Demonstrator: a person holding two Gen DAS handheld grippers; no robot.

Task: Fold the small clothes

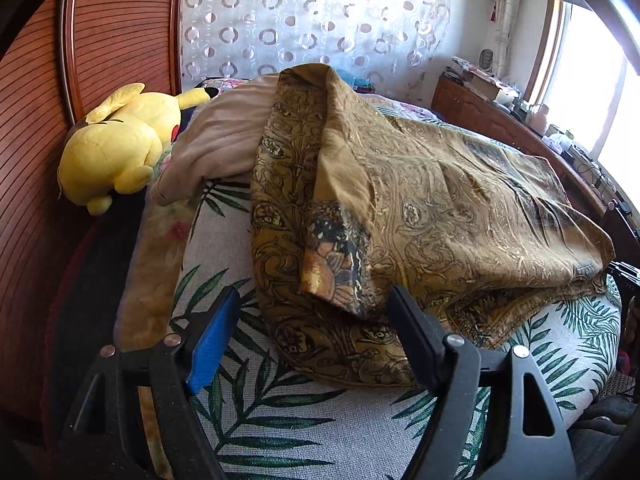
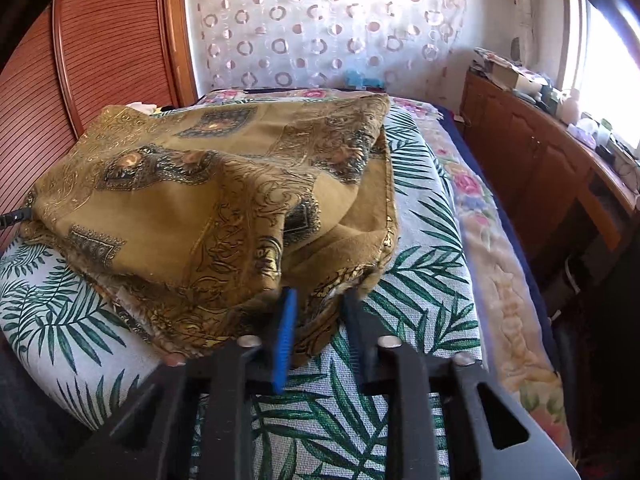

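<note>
Your left gripper [image 1: 313, 300] is released. Its jaws are spread wide, with a ribbed blue pad [image 1: 214, 344] on one side and a smooth black finger [image 1: 416, 340] on the other. They frame the near hem of the garment [image 1: 420, 208] without pressing on it.

The garment is thin, soft, ochre cloth printed with dark scrollwork and square medallions. It lies in a loose, rumpled heap in the middle of the surface, and one flap is turned over so its paler underside and a dark patterned cuff face you.

The surface is a coarse woven cover [image 1: 304, 432], off-white with green palm fronds. Bare weave shows along its near edge, under both grippers.

Your right gripper [image 2: 319, 300] is clenched on the garment's near right corner, where a bunched fold sits between the pads. That view is blurred, so the exact contact is hard to read.

At the far left edge lie a crumpled, matte beige garment [image 1: 224, 140] and, beside it, a rounded, fuzzy yellow plush toy [image 1: 120, 144]. A slatted wooden panel [image 1: 116, 20] stands behind them. A sheer curtain [image 1: 304, 16] patterned with rings hangs beyond the far edge.
</note>
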